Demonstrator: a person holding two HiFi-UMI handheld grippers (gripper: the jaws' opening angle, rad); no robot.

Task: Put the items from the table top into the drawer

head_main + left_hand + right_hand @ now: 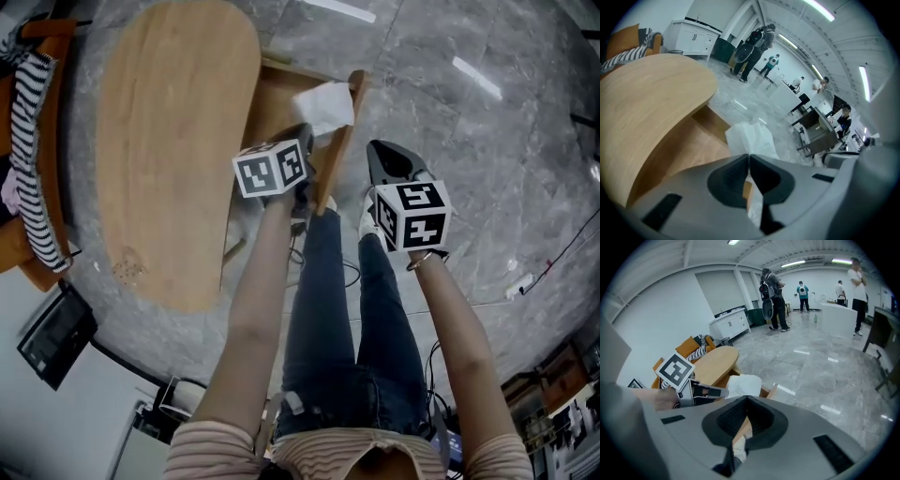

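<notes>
The oval wooden table top (pixel 173 141) shows no loose items on it. Beside it on the right, the drawer (pixel 272 103) is pulled out. A crumpled white cloth (pixel 323 105) hangs over the drawer's far end. My left gripper (pixel 305 133) is shut on the cloth's near edge, and the cloth (pixel 750 136) spreads out just past the tips. My right gripper (pixel 377 148) hovers over the floor right of the drawer front (pixel 342 141). Its jaws are shut with nothing in them. From the right gripper view, the left gripper (pixel 723 391) reaches the cloth (pixel 743 383).
An orange chair with a striped cloth (pixel 33 141) stands left of the table. A black screen (pixel 56 333) lies on the floor at lower left. The holder's legs (pixel 347 309) stand right below the drawer. Cables (pixel 525 281) trail over the grey tile floor. Several people (pixel 771 296) stand far off.
</notes>
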